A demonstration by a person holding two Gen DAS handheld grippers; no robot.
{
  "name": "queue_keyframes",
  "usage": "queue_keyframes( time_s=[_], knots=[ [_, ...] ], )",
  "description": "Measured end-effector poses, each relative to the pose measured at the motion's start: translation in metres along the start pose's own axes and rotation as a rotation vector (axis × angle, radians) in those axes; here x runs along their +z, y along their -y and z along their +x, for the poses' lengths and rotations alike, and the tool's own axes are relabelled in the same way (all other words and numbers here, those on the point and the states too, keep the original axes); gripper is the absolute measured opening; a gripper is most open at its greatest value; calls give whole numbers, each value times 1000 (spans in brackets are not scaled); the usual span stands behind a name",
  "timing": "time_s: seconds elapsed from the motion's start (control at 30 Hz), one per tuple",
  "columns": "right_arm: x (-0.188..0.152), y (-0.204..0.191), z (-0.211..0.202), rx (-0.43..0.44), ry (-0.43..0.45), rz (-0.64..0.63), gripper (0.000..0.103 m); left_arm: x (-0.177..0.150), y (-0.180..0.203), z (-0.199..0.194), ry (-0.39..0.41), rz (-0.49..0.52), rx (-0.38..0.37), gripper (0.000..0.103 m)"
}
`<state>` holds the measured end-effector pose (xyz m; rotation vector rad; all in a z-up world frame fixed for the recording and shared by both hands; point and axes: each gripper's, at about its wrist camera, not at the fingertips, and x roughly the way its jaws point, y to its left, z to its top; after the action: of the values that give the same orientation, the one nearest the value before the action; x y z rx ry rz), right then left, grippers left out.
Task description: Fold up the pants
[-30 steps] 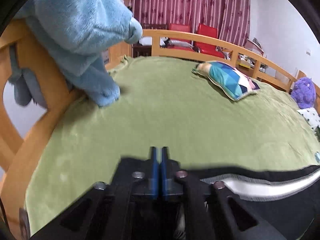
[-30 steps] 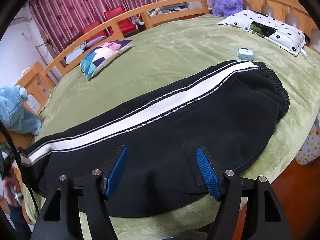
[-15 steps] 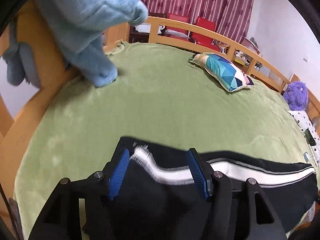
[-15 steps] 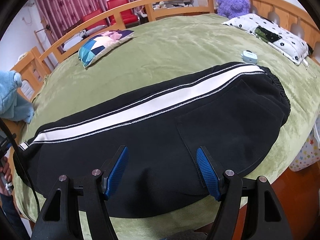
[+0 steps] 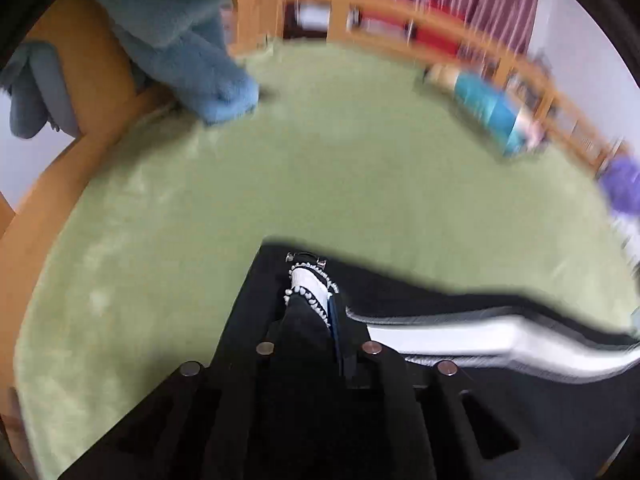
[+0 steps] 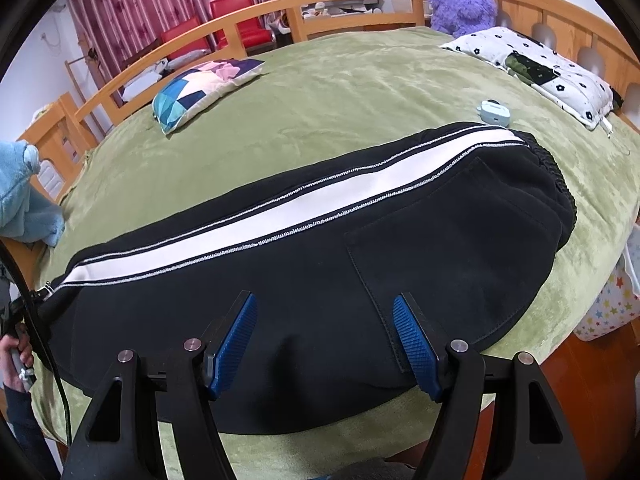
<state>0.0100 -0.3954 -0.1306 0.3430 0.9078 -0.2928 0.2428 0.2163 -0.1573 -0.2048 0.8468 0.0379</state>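
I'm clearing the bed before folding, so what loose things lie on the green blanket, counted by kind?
Pants: 1, the black pants with a white stripe
Pillows: 2, the patchwork pillow and the flower-print pillow
Plush toys: 2, the purple plush and the blue plush at the rail
Small cases: 1, the pale blue case
Total: 6

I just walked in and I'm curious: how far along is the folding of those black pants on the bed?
Done: the pants lie flat, folded lengthwise, on the bed. In hand: the left gripper is pinched on the hem; the right gripper hangs open over the seat, gripping nothing. Left: every crosswise fold, hem toward waistband.
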Motion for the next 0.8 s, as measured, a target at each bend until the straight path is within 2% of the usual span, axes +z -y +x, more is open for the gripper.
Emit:
queue_keyframes(
  time_s=[0.03,0.07,0.1,0.23,0.33,0.4,0.43,0.47,0.57,0.67,0.8],
  knots=[
    [0,0,0,-1,-1,-2,71,3,-6,-12,87,-24,-8,10],
    [1,0,1,0,-4,-2,71,5,-11,-17,127,-46,-28,10],
    [1,0,1,2,-6,0,71,8,-14,-17,124,-65,-56,10],
    [2,0,4,5,-17,-9,71,13,-14,11,25,-56,-24,14],
    [1,0,1,6,-1,-8,71,8,-13,17,-58,-40,25,37],
    [0,-1,0,6,10,-14,71,1,-14,3,-52,-60,-18,52],
    [0,-2,-1,9,11,-18,71,-3,-15,-5,-53,-61,-38,64],
    [0,-2,-1,10,12,-21,71,-8,-15,-14,-53,-54,-53,67],
    [-2,-1,-4,10,29,-26,71,-26,-15,-39,-51,-28,-79,68],
    [-3,1,-7,16,39,-23,71,-49,-23,-61,-45,-50,-93,68],
    [-5,5,-9,28,44,-13,71,-76,-42,-74,-44,-93,-73,68]
  ],
)
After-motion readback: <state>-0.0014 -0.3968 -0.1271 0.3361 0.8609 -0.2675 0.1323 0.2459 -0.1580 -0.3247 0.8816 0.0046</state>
